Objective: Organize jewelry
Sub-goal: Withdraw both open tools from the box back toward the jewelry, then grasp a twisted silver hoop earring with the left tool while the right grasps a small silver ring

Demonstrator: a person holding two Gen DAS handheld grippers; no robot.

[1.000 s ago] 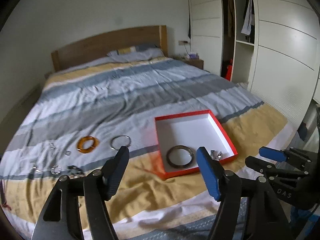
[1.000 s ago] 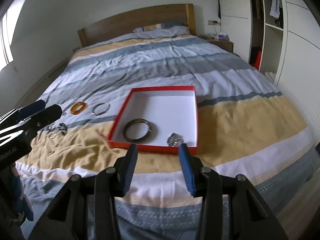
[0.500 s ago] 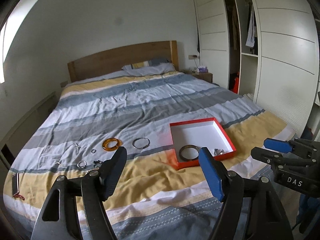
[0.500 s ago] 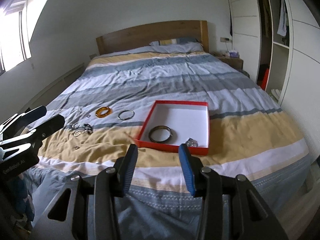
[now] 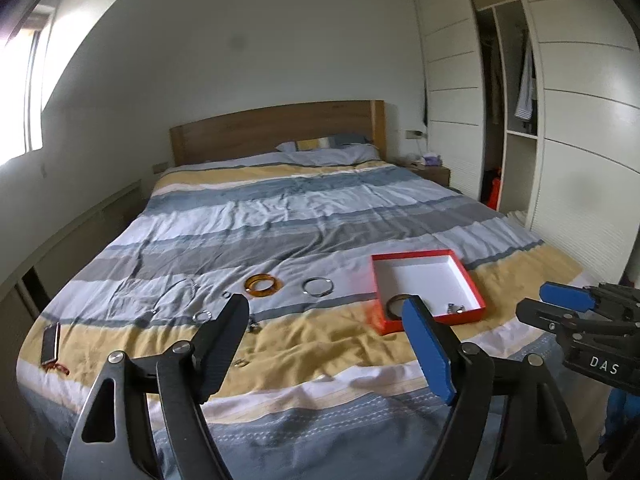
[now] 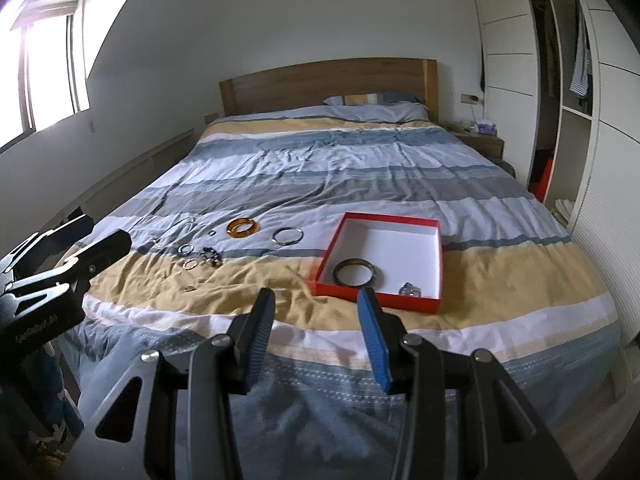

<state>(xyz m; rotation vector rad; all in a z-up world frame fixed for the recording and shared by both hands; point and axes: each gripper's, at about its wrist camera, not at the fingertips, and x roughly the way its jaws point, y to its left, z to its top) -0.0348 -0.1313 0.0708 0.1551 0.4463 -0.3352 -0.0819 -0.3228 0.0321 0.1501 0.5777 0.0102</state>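
Observation:
A red box [image 6: 392, 248] with a white inside lies on the striped bed, also in the left wrist view [image 5: 424, 280]. Inside it are a dark bangle [image 6: 337, 273] and a small silver piece [image 6: 410, 290]. Left of the box on the cover lie an amber bangle [image 6: 234, 229], a silver bangle [image 6: 276, 236], several small rings [image 6: 186, 248] and a thin chain [image 5: 188, 286]. My left gripper [image 5: 324, 308] hangs over the foot of the bed, its jaws opening with nothing between them. My right gripper [image 6: 316, 300] is open and empty, short of the box.
A dark flat object with a red strap [image 5: 50, 342] lies near the bed's front left corner. White wardrobes [image 5: 580, 160] stand along the right side, and a nightstand [image 6: 480, 140] is beside the wooden headboard [image 6: 328, 80]. A window [image 6: 52, 80] is on the left wall.
Both grippers have pulled back and up from the bed, so more of the room shows. The left jaws have spread a little wider. The jewelry and box lie where they were.

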